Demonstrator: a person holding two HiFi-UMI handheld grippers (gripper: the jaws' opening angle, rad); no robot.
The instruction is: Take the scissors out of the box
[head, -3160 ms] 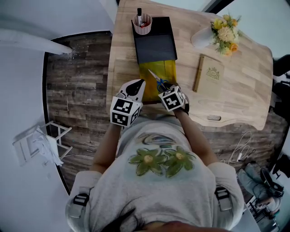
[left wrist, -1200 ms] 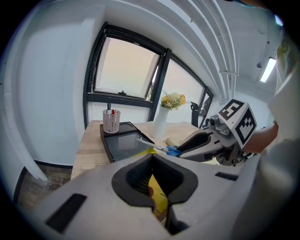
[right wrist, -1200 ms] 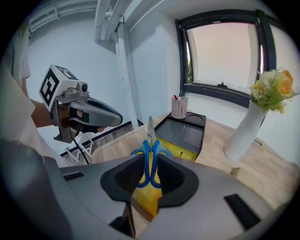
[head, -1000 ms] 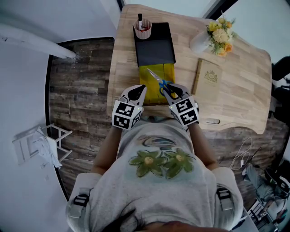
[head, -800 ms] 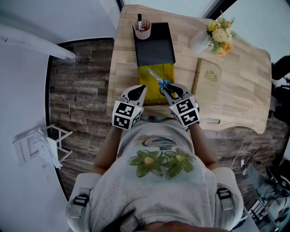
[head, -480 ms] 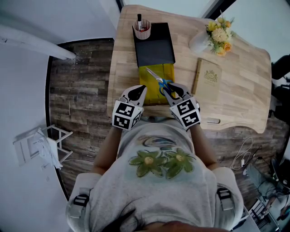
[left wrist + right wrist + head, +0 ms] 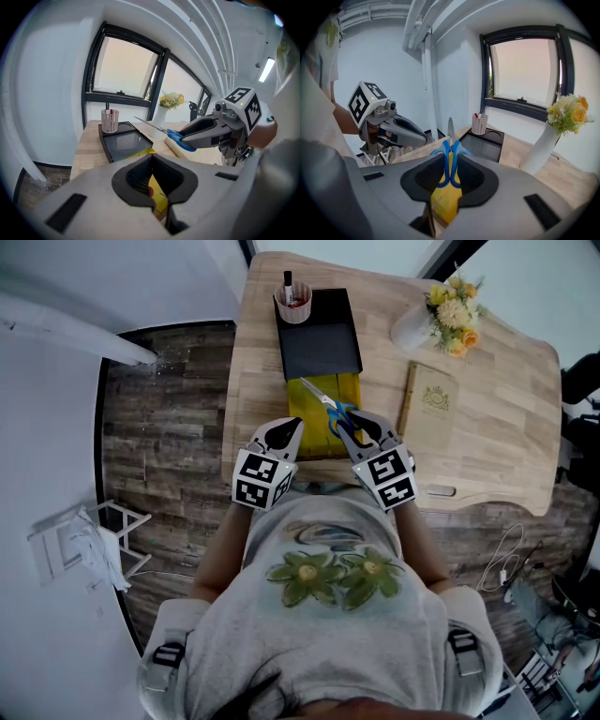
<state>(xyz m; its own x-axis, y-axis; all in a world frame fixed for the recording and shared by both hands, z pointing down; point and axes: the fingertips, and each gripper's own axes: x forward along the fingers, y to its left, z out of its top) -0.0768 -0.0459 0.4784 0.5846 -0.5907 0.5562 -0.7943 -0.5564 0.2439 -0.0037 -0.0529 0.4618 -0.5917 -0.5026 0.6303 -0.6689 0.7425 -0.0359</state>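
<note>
Removal step: scissors clear of the box
My right claw clamps the handles, left claw pinches the box; next, set them down.

Blue-handled steel scissors: blades closed, held in the air over the box at the centre of the head view. Tip points to the upper left of the frame. The handle loops sit clamped between the right gripper's jaws.

Yellow flat cardboard box: lies flat at the near edge of the light wooden table, centre frame. Its near left corner is pinched by the left gripper.
</note>
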